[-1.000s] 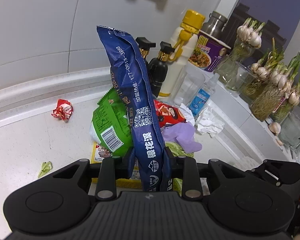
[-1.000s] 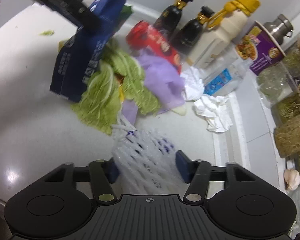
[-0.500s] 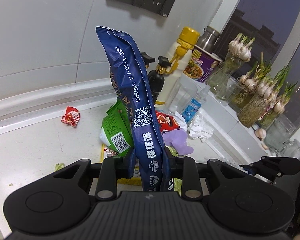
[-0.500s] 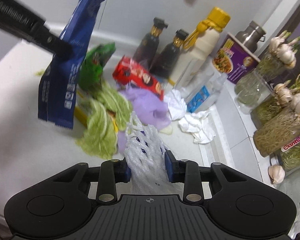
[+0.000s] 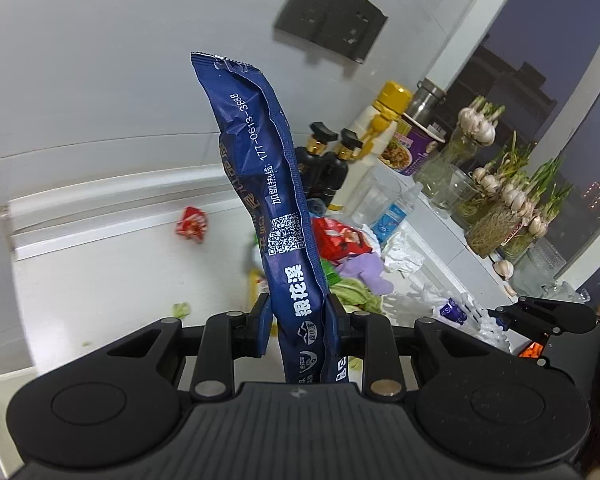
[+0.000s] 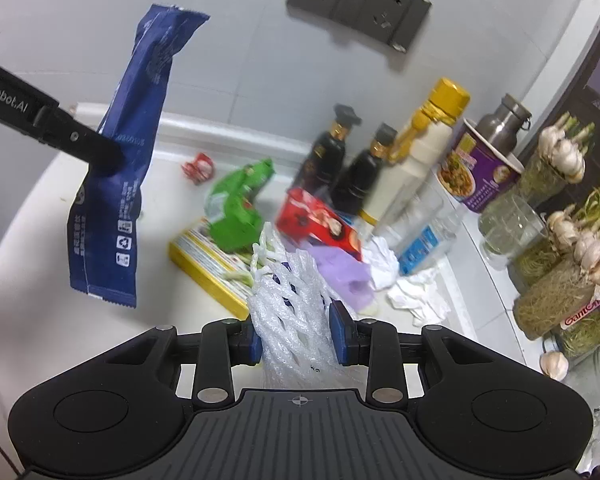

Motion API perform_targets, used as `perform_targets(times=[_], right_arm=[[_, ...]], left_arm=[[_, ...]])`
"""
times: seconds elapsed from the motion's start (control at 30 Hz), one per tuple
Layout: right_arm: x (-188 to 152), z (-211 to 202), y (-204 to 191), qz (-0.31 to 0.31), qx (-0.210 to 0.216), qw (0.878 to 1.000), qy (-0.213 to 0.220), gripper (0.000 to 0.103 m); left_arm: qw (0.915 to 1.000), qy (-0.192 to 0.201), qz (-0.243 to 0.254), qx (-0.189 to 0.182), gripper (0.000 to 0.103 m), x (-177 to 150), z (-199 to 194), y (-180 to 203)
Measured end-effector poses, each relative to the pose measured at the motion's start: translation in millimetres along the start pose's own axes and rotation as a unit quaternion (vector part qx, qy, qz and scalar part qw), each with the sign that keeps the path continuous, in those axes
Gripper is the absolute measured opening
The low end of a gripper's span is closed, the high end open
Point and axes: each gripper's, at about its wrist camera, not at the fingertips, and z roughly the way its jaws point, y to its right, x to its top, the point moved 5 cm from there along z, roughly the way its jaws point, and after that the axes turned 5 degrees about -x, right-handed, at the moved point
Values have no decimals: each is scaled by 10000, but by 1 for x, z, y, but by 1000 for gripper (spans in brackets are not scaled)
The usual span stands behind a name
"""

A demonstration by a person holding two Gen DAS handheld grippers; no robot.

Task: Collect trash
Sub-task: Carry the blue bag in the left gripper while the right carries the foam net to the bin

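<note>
My left gripper [image 5: 298, 328] is shut on a long blue snack wrapper [image 5: 268, 208] and holds it upright, well above the white counter [image 5: 100, 272]. The wrapper also shows in the right wrist view [image 6: 128, 160], hanging from the left gripper's finger [image 6: 80, 142]. My right gripper [image 6: 298, 342] is shut on a white foam fruit net [image 6: 292, 300], lifted off the counter. More trash lies below: a green packet [image 6: 240, 208], a yellow box [image 6: 208, 268], a red packet [image 6: 320, 224], a purple glove [image 6: 340, 268], crumpled tissues [image 6: 416, 296] and a small red wrapper [image 6: 198, 168].
Two dark sauce bottles [image 6: 336, 156], a yellow-capped bottle [image 6: 420, 148], a purple noodle cup [image 6: 480, 168], a steel flask [image 6: 508, 116] and jars of sprouting garlic [image 6: 560, 280] line the back right. A wall socket [image 6: 360, 4] is above. A green scrap [image 5: 182, 310] lies on the counter.
Both grippers have risen away from the counter. The right gripper closed on the foam net and lifted it. The left gripper still holds the blue wrapper, higher.
</note>
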Motion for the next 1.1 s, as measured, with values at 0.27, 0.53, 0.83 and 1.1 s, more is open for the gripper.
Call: perform_targets(times=[0.27,0.53,0.83,1.1], right_arm=[[28,-24,-39,401,395,9981,240,31],[57,-36,-99,564,902,9933,443,31],[90,-33,-180,709,1848,9789,503,32],[104,-16,-252,882,2535,9631,197,33]], left_arm=[[9998,64,-194,78,25,-5,-45,-39],[9982,79,-476,346,25,-25,-90,-92],[9914,190,-751,1054,25,-56,-130,-159],[9853,-207,-1068,1319,25,-91,-119,-198]])
